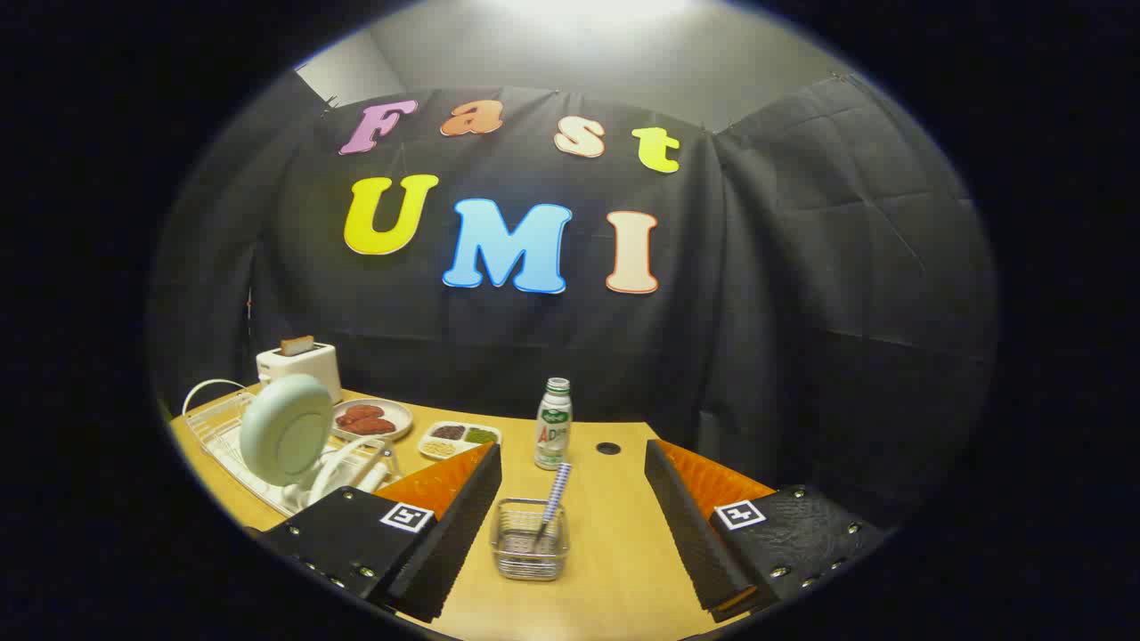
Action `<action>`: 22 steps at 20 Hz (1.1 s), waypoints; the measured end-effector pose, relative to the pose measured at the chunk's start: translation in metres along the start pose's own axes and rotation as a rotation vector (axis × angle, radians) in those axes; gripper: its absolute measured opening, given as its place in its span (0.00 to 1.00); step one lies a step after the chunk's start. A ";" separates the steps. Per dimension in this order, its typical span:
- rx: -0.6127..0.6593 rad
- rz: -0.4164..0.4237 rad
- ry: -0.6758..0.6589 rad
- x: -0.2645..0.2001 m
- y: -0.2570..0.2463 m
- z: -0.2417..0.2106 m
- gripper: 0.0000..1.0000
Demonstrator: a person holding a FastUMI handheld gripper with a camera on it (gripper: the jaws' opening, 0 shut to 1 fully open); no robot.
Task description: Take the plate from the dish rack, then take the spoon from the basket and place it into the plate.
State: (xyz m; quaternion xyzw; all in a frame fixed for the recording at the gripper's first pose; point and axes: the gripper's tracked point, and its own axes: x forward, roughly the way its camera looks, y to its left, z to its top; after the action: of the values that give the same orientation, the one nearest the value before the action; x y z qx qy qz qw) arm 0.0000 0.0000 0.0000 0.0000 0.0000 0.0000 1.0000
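Now fingers [570, 525] spread, empty; basket [530, 552] with spoon [554, 499] between; bottle [553, 436] label unreadable

A light wooden table [606, 534] fills the near part of the scene, its surface smooth and pale yellow-brown, with a small round dark hole [608, 448] near its far edge. Behind it hangs a black cloth wall [802, 312], creased and slightly draped, wrapping around the left and right sides. Above the cloth, a plain pale wall and ceiling [606, 53] are brightly lit from overhead.
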 end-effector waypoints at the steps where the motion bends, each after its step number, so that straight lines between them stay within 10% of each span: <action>1: 0.012 0.021 0.000 -0.001 0.020 0.007 0.99; 9: 0.109 0.191 0.000 0.026 0.181 0.048 0.99; 22: 0.194 0.205 0.184 0.090 0.268 -0.005 0.99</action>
State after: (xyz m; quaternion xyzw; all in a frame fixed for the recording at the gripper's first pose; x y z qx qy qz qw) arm 0.0897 0.2680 -0.0054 0.0965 0.0913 0.1021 0.9859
